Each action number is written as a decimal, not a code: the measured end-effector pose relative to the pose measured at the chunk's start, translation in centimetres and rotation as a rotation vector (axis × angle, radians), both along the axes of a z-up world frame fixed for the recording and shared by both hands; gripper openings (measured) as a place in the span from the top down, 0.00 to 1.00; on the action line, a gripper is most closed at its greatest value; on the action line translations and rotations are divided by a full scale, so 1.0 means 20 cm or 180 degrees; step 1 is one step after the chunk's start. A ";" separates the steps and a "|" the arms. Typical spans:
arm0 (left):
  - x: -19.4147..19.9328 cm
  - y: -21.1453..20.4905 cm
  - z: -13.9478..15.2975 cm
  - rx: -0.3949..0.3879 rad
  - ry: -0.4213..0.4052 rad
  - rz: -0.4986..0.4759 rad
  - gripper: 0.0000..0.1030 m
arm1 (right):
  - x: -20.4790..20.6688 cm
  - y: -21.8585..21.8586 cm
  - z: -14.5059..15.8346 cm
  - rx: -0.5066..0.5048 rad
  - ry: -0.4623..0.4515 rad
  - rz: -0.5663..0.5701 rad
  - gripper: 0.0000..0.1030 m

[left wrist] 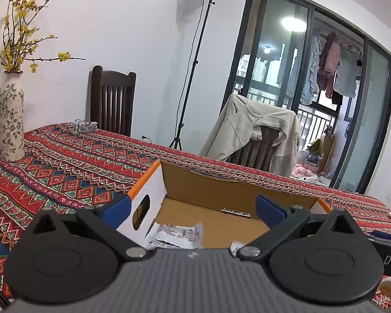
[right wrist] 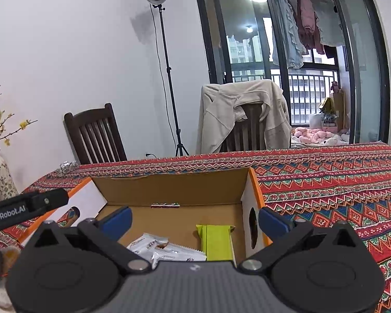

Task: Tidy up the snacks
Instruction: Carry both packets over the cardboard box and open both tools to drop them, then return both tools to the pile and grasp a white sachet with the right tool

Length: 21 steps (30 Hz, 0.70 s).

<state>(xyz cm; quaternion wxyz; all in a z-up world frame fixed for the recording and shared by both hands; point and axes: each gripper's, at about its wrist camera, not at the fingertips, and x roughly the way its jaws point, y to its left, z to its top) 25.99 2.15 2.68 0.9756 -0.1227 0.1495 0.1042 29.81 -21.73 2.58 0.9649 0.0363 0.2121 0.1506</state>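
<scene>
An open cardboard box (left wrist: pixel 221 182) with orange-edged white sides stands on the patterned tablecloth; it also shows in the right wrist view (right wrist: pixel 174 187). White snack packets (left wrist: pixel 177 236) lie on its floor, seen too in the right wrist view (right wrist: pixel 159 250) beside a lime-green packet (right wrist: pixel 217 241). My left gripper (left wrist: pixel 195 207) is open and empty, fingers straddling the box's left wall. My right gripper (right wrist: pixel 194 219) is open and empty, fingers straddling the box's right wall. The left gripper's body (right wrist: pixel 26 206) shows at the left of the right wrist view.
A flowered vase (left wrist: pixel 10 120) with yellow blossoms stands at the table's left. A small shiny object (left wrist: pixel 82 125) lies at the far edge. Two chairs (left wrist: pixel 112 99), one draped with a beige jacket (left wrist: pixel 255 133), and a lamp stand (left wrist: pixel 193 62) are behind the table.
</scene>
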 end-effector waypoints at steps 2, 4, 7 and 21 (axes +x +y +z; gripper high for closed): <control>-0.01 -0.01 0.00 0.0020 -0.0022 0.0000 0.00 | 0.00 0.00 0.01 -0.0003 -0.0009 -0.0004 0.00; -0.01 -0.02 0.00 0.0030 -0.0046 0.0012 0.00 | -0.01 -0.01 0.01 -0.0015 -0.0005 -0.0013 0.00; -0.02 -0.02 0.01 0.0004 -0.0067 0.0019 0.00 | -0.03 -0.01 0.04 -0.0023 -0.0054 -0.0019 0.00; -0.22 -0.02 0.19 -0.0091 -0.0138 -0.0026 0.00 | -0.25 -0.04 0.21 -0.0133 -0.0197 -0.0053 0.00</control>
